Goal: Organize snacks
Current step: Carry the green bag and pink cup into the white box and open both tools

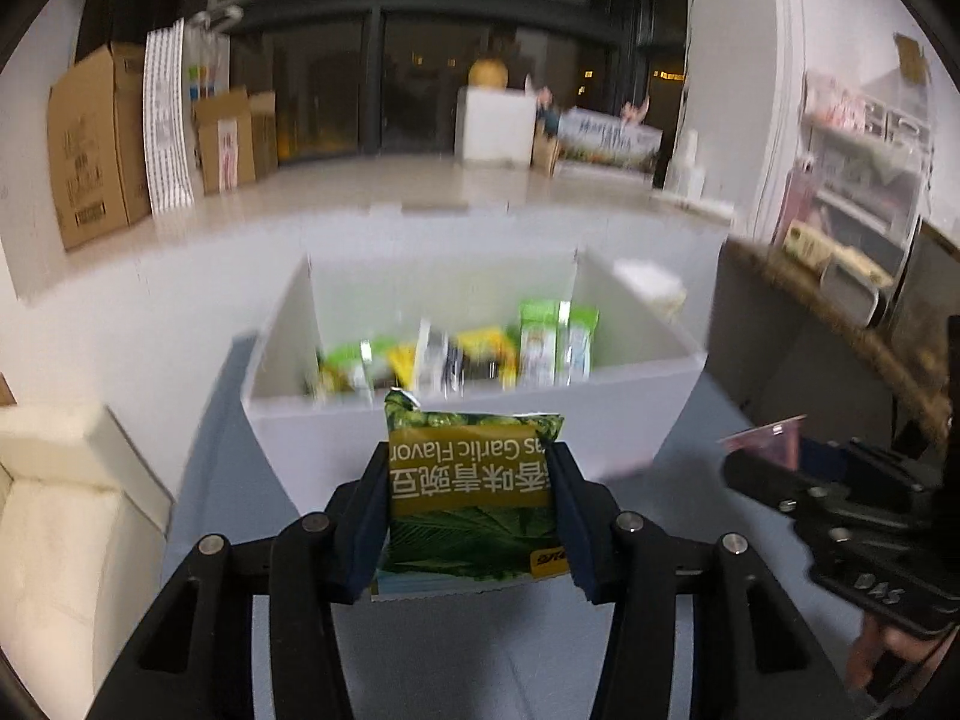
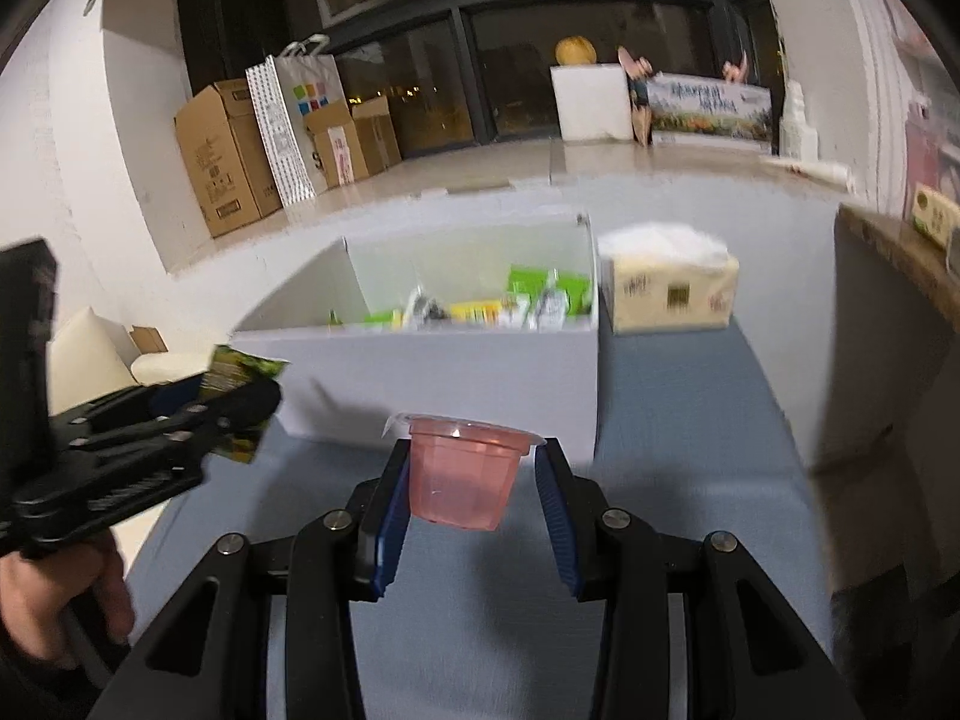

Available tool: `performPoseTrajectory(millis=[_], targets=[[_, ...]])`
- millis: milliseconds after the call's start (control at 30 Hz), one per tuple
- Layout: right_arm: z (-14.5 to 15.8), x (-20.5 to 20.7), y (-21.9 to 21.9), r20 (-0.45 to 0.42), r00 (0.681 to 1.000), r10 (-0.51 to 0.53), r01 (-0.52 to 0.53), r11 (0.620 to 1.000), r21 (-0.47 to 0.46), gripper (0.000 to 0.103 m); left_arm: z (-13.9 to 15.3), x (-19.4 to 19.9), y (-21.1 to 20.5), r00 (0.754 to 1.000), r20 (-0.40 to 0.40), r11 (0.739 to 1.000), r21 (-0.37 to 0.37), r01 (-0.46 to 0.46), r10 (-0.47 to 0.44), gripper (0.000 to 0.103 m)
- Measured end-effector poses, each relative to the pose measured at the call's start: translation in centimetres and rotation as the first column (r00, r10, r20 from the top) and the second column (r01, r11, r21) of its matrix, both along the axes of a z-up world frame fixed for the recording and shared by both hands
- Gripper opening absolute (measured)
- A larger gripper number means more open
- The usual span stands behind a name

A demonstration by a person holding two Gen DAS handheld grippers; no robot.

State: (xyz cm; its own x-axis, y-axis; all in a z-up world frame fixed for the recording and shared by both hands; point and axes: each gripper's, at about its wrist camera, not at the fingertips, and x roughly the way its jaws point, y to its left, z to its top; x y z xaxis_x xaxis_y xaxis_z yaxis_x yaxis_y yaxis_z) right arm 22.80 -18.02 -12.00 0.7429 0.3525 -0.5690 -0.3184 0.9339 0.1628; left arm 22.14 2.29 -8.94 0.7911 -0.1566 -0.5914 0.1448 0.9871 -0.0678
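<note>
A green garlic-flavour pea packet (image 1: 474,480) stands upside down between the pads of my left gripper (image 1: 471,450), which is shut on it above the blue table cover. Just ahead is a white open box (image 1: 312,426) holding several snack packets (image 1: 480,354). In the right wrist view my right gripper (image 2: 474,450) is shut on a pink jelly cup (image 2: 462,474), close to the front wall of the box (image 2: 450,372). The left gripper (image 2: 258,396) with its packet (image 2: 240,369) shows at the left there. The right gripper (image 1: 756,462) shows at the right edge of the left wrist view.
A tissue pack (image 2: 666,294) sits right of the box. A dark counter (image 2: 888,276) borders the table on the right. A cream sofa (image 1: 54,492) lies to the left. Cardboard boxes (image 2: 222,156) and a paper bag (image 2: 288,126) stand by the far wall.
</note>
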Motion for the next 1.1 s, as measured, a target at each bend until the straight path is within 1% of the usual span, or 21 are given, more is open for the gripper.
performPoseTrajectory(millis=[100, 167, 233, 300, 400, 467, 533, 633, 667, 700, 733, 800, 833, 900, 1033, 1100], targets=[[2.1, 1.2, 0.3, 0.038, 0.999, 0.002, -0.002, 1.000, -0.007, 0.044, 3.0, 1.2, 0.1, 0.999, 0.041, 1.000, -0.001, -0.003, 0.003, 0.054], [3.5, 2.4, 0.7, 0.068, 0.998, 0.000, 0.002, 1.000, -0.022, 0.044, 4.5, 2.7, 0.5, 0.999, 0.052, 1.000, -0.004, -0.016, 0.016, 0.054], [4.5, 4.2, 1.2, 0.069, 0.998, 0.000, 0.003, 0.999, -0.040, 0.044, 5.1, 4.2, 0.9, 0.999, 0.047, 1.000, -0.018, -0.019, 0.020, 0.054], [5.1, 5.8, 1.7, 0.071, 0.997, 0.008, -0.006, 0.999, -0.039, 0.044, 5.4, 5.9, 1.1, 0.999, 0.044, 1.000, -0.017, -0.021, 0.022, 0.054], [5.1, 7.7, 2.3, 0.060, 0.998, 0.001, 0.001, 0.999, -0.039, 0.044, 4.8, 7.9, 1.6, 0.999, 0.030, 0.999, -0.007, -0.034, 0.034, 0.054], [4.5, 9.1, 2.5, 0.037, 0.999, -0.004, 0.006, 0.999, -0.046, 0.044, 3.7, 9.4, 2.1, 0.999, 0.002, 0.999, -0.017, -0.047, 0.047, 0.054], [3.6, 10.5, 2.9, 0.021, 1.000, -0.006, 0.008, 0.998, -0.067, 0.044, 2.5, 10.6, 2.7, 0.998, -0.024, 0.998, -0.009, -0.066, 0.066, 0.054], [2.3, 12.1, 3.2, -0.010, 1.000, -0.018, 0.017, 0.996, -0.092, 0.045, 0.7, 12.1, 3.2, 0.995, -0.067, 0.997, 0.001, -0.071, 0.071, 0.056], [2.0, 12.6, 3.2, -0.026, 0.999, -0.023, 0.021, 0.996, -0.088, 0.047, 0.2, 12.5, 3.3, 0.994, -0.080, 0.997, -0.003, -0.073, 0.072, 0.070], [1.8, 12.9, 3.1, -0.036, 0.999, -0.029, 0.026, 0.996, -0.081, 0.058, -0.2, 12.7, 3.7, 0.992, -0.094, 0.997, -0.016, -0.080, 0.078, 0.092], [1.6, 13.1, 2.8, -0.034, 0.999, -0.043, 0.040, 0.997, -0.072, 0.079, -0.4, 12.8, 4.1, 0.991, -0.093, 0.994, -0.033, -0.102, 0.099, 0.102], [1.8, 13.0, 1.9, -0.003, 0.995, -0.095, 0.095, 0.995, -0.044, 0.094, -0.5, 12.6, 4.8, 0.989, -0.089, 0.991, -0.050, -0.123, 0.119, 0.103], [2.0, 12.8, 1.5, 0.023, 0.992, -0.121, 0.122, 0.992, -0.034, 0.097, -0.6, 12.6, 4.9, 0.987, -0.100, 0.990, -0.047, -0.132, 0.127, 0.103], [2.2, 12.6, 1.3, 0.037, 0.992, -0.124, 0.125, 0.992, -0.032, 0.098, -0.5, 12.4, 4.9, 0.987, -0.097, 0.991, -0.036, -0.131, 0.127, 0.103], [2.6, 12.3, 1.6, 0.030, 0.995, -0.100, 0.102, 0.994, -0.039, 0.099, 0.1, 11.4, 4.3, 0.991, -0.074, 0.993, -0.029, -0.111, 0.109, 0.103], [2.8, 11.6, 1.8, 0.030, 0.995, -0.091, 0.093, 0.995, -0.047, 0.103, 0.5, 10.5, 4.0, 0.993, -0.064, 0.994, -0.040, -0.103, 0.100, 0.103]])
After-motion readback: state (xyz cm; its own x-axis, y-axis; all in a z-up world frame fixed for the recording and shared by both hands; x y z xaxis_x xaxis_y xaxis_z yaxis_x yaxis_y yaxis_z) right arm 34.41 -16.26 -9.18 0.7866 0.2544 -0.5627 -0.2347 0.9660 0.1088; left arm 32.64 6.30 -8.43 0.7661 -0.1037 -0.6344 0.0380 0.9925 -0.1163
